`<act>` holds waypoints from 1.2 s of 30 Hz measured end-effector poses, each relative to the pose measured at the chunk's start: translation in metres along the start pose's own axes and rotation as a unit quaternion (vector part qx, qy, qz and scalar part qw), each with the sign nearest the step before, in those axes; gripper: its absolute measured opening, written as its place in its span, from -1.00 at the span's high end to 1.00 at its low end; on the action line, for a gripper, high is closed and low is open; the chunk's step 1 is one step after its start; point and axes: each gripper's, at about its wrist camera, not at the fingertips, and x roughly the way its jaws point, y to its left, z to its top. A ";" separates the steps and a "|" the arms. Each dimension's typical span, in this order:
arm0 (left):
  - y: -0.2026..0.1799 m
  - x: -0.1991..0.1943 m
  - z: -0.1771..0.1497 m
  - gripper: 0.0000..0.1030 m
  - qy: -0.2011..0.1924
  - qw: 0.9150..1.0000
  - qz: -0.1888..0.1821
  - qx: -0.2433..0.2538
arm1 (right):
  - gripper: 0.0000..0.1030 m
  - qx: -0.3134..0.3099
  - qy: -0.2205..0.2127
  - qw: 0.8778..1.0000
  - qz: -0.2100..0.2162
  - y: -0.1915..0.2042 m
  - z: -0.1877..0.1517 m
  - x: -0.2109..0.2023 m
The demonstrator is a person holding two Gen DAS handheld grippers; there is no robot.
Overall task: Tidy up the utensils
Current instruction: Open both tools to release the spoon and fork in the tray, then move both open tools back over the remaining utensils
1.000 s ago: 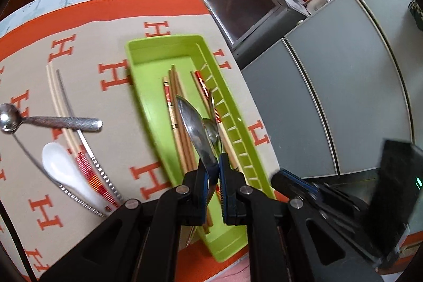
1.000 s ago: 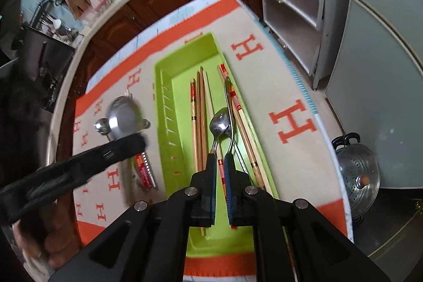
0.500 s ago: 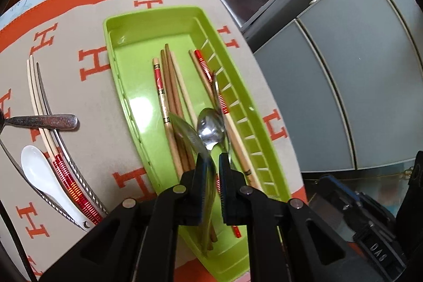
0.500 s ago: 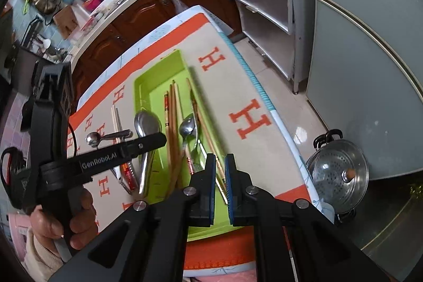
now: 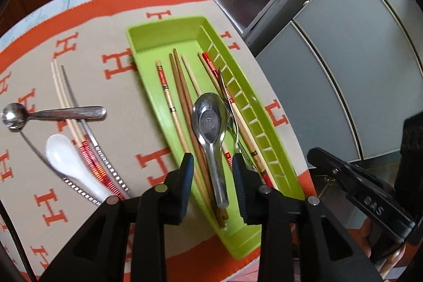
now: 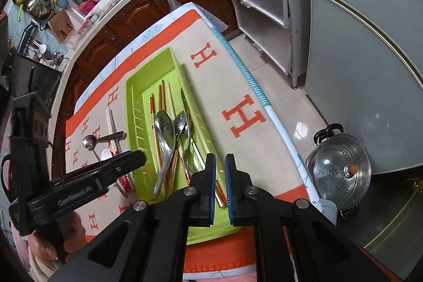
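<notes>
A green tray (image 5: 148,44) (image 6: 137,86) lies on the orange and beige cloth. It holds several chopsticks (image 5: 179,97), a fork and two metal spoons. The large metal spoon (image 5: 210,123) (image 6: 165,134) rests on the chopsticks, free of my left gripper (image 5: 212,164), which is open just above its handle. My right gripper (image 6: 219,163) hovers over the tray's near end with its jaws a narrow gap apart and nothing between them. On the cloth left of the tray lie a small metal spoon (image 5: 53,114), a white spoon (image 5: 66,157) and more chopsticks (image 5: 66,102).
The table's right edge (image 6: 251,81) drops to a tiled floor with a steel pot (image 6: 341,171). Grey cabinet doors (image 5: 343,65) stand to the right, and wooden cupboards (image 6: 132,9) behind the table.
My left gripper has opened and let go of the large metal spoon, which now lies in the tray. My right gripper has pulled back and opened slightly.
</notes>
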 end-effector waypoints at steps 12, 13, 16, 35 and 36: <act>0.060 -0.065 -0.044 0.14 -0.076 0.993 0.087 -0.030 | 0.86 -0.042 0.018 0.999 0.016 0.045 -0.010 0.014; 0.069 -0.071 -0.048 0.12 -0.085 0.990 0.105 -0.035 | 0.86 -0.050 0.020 0.998 0.019 0.053 -0.010 0.015; 0.099 -0.089 -0.063 0.08 -0.102 0.982 0.150 -0.051 | 0.86 -0.077 0.024 0.996 0.026 0.077 -0.012 0.016; 0.190 -0.103 -0.115 -0.07 -0.107 0.969 0.182 -0.125 | 0.29 -0.238 0.104 0.963 0.067 0.237 -0.010 0.095; 0.190 -0.100 -0.116 -0.07 -0.105 0.970 0.180 -0.124 | 0.29 -0.238 0.111 0.962 0.067 0.240 -0.007 0.103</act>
